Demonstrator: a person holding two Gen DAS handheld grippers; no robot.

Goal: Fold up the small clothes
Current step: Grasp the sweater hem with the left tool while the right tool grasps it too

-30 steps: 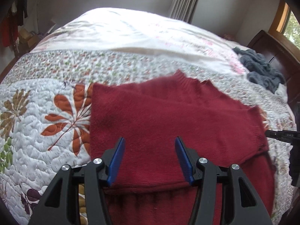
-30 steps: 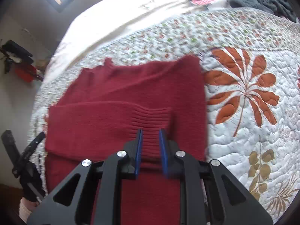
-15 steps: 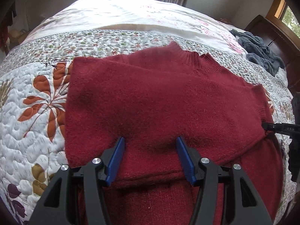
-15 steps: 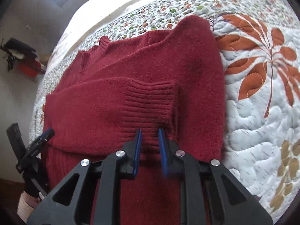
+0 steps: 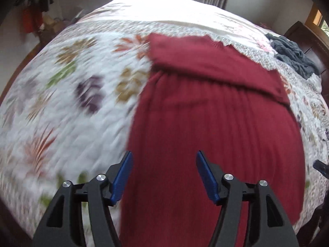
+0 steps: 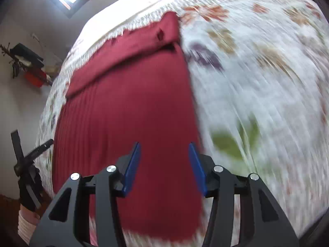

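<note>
Currently, both pairs of tongs are seen released, with nothing gripped between their blue pads. The left tongs (image 5: 163, 173) are spread wide above the near part of the red sweater (image 5: 216, 123), whose left edge runs just inside the left pad. The right tongs (image 6: 164, 164) are likewise parted over the garment (image 6: 127, 107), whose right edge passes just beyond the right pad. The sweater is laid flat on the floral quilt (image 5: 67, 103) of the bed, stretching away from both tongs, and a folded band of the same red knit is seen lying across its far end. Much of both views is smeared by motion blur, so the quilt pattern is only roughly made out. A heap of grey-blue cloth (image 5: 294, 55) is seen far ahead and to the right of the left tongs, well apart from the sweater.
</note>
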